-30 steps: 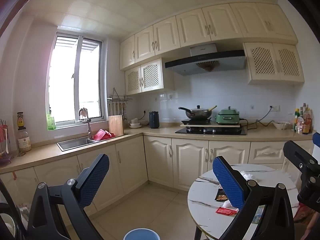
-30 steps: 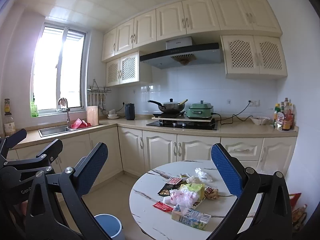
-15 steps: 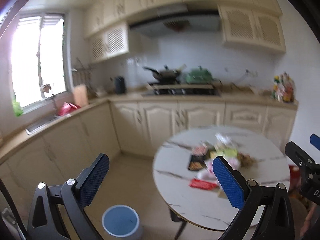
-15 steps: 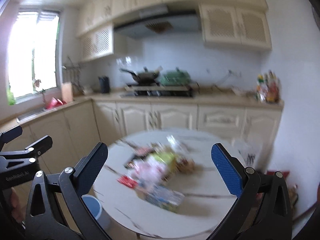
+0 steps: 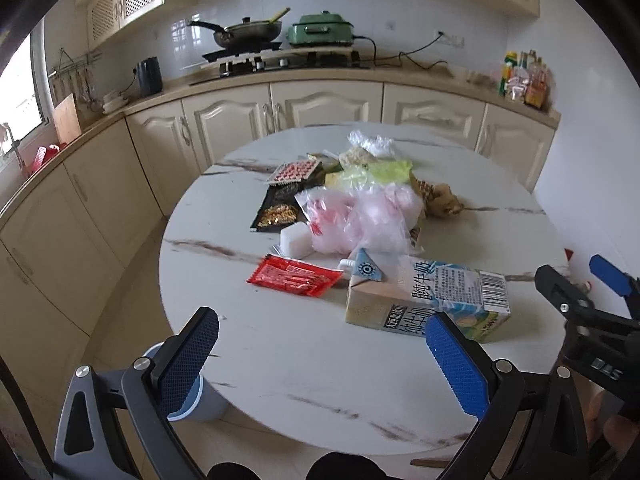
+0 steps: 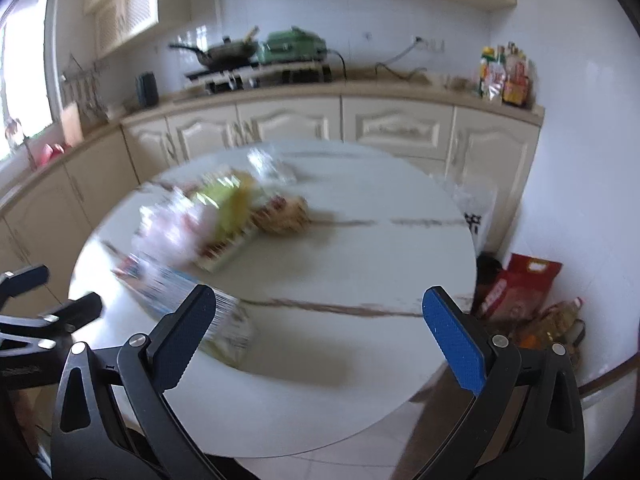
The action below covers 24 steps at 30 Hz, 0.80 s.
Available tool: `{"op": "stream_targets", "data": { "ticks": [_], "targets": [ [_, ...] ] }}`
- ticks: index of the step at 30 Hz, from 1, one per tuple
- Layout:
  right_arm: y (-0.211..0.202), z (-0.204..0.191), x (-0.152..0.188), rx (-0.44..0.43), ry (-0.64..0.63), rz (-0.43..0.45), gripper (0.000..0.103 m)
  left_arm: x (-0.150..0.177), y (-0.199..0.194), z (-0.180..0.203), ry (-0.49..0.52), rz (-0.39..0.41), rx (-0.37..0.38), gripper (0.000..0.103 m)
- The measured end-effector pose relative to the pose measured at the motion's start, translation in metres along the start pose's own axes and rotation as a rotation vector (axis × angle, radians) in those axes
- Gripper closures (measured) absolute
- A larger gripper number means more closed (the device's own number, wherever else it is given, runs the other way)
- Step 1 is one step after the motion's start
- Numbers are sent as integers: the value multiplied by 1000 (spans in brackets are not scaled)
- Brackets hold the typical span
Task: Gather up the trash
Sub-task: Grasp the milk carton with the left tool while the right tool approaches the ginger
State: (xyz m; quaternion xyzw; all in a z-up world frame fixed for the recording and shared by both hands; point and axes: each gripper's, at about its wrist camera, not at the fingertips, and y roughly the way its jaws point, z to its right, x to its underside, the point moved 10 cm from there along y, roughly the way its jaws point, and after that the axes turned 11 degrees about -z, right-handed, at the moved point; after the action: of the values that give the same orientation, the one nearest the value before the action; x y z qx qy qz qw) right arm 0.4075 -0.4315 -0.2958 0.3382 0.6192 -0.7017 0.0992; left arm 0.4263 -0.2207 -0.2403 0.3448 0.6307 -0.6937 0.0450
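A heap of trash lies on a round white marble table (image 5: 304, 364): a milk carton (image 5: 430, 300) on its side nearest me, a red sachet (image 5: 294, 275), a crumpled pink plastic bag (image 5: 360, 216), a black snack packet (image 5: 280, 210) and a brown wrapper (image 5: 440, 200). My left gripper (image 5: 320, 360) hovers open above the table's near edge, empty, the carton just beyond its right finger. My right gripper (image 6: 320, 340) is open and empty over the near table (image 6: 320, 380). The right wrist view is blurred; the carton (image 6: 192, 300) shows near the left finger. A blue bin (image 5: 196, 400) stands on the floor, partly hidden.
Cream kitchen cabinets (image 5: 320, 108) and a counter with a stove, wok (image 5: 244, 34) and green pot run behind the table. Bottles (image 5: 524, 80) stand at the counter's right end. A red bag (image 6: 516, 292) and oil bottles sit on the floor right of the table.
Both grippers have tilted down and moved in toward the table, so the trash now fills the views. The right wrist view is still in motion. Both stay open.
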Motion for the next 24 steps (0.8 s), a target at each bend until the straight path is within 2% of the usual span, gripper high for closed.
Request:
{"op": "stream_targets", "data": {
  "ticks": [3, 5, 8, 14, 17, 21, 24],
  "targets": [
    [27, 20, 8, 74, 2, -55, 0, -18, 15, -6, -26, -18, -1, 1],
    [44, 22, 13, 92, -7, -93, 0, -24, 27, -5, -40, -28, 8, 1],
    [58, 9, 23, 32, -33, -137, 0, -22, 38, 5, -58, -47, 9, 1],
    [50, -54, 33, -123, -182, -108, 0, -23, 30, 11, -112, -41, 34, 1],
    [49, -71, 36, -175, -242, -85, 0, -25, 31, 11, -144, -44, 38, 1],
    [49, -62, 38, -186, -274, -83, 0, -27, 26, 15, -192, -48, 60, 1],
    [50, -41, 35, -149, -268, -88, 0, -38, 26, 24, -192, -32, 29, 1]
  ]
}}
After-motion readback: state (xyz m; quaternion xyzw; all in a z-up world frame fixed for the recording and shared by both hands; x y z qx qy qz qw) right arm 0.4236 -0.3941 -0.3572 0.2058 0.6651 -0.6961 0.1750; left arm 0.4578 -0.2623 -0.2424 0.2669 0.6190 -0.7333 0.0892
